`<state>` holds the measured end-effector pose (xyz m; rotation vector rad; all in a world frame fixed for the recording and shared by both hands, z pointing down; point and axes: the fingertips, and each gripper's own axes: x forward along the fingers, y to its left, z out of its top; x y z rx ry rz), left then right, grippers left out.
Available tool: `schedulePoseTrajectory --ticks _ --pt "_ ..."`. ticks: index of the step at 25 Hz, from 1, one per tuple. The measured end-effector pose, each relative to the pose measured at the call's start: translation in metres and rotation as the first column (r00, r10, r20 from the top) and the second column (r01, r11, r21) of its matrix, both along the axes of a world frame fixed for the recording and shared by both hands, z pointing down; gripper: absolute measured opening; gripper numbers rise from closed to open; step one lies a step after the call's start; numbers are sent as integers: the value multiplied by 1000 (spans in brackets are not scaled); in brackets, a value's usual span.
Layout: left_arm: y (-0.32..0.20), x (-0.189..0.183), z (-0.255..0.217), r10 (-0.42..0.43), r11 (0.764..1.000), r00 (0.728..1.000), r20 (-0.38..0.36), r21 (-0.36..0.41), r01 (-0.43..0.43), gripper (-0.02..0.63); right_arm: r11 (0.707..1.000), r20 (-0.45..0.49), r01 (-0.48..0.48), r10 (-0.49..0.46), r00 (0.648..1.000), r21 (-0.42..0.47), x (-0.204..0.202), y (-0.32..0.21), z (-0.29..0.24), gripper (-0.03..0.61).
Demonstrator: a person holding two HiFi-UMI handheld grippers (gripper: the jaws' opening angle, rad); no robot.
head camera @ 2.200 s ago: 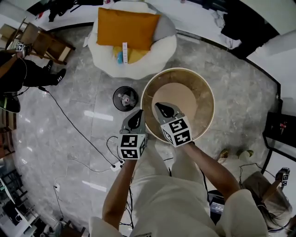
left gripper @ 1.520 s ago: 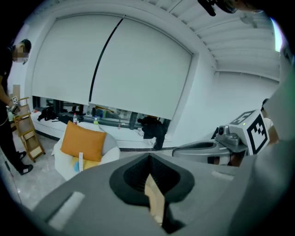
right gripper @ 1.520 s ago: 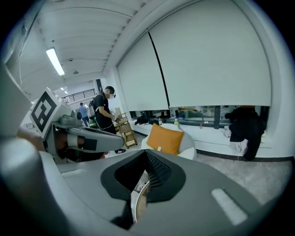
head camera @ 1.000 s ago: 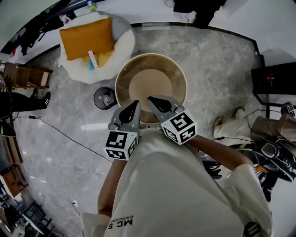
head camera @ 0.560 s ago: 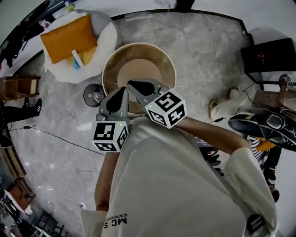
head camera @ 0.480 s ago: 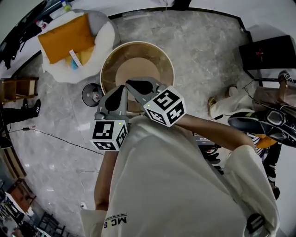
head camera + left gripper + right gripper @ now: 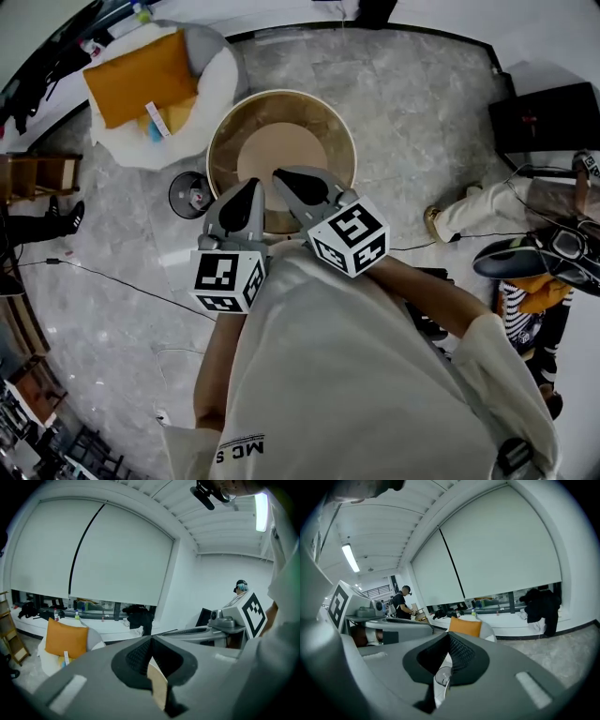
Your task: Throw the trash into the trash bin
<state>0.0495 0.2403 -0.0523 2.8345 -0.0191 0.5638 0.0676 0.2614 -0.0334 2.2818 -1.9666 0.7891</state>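
The small black trash bin (image 7: 190, 194) stands on the floor left of the round wooden table (image 7: 323, 122), with a pale scrap inside it. Both grippers hover side by side over the table's near rim, close to my chest. My left gripper (image 7: 255, 185) has its jaws pressed together with nothing between them; its tips (image 7: 151, 640) meet, and the tan table edge (image 7: 158, 686) shows below them. My right gripper (image 7: 280, 174) is shut and empty too. Under its closed tips (image 7: 449, 637) the bin (image 7: 442, 677) shows small.
A white beanbag chair (image 7: 220, 70) with an orange cushion (image 7: 141, 66) sits behind the bin. A cable (image 7: 112, 281) runs across the marble floor. A seated person's legs (image 7: 469, 211) and a black cabinet (image 7: 548, 117) are at the right, a wooden chair (image 7: 37, 173) at the left.
Both grippers have stayed shut and empty. The right gripper has shifted a little to the right and nearer my body in the head view; the left has barely moved.
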Motion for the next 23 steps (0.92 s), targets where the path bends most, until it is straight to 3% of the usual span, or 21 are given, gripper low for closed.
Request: schedulePoseTrajectory --ticks 23 --pt "20 -11 4 17 1000 999 38 -15 -16 0 1000 -52 3 -3 999 -5 -16 17 -10 14"
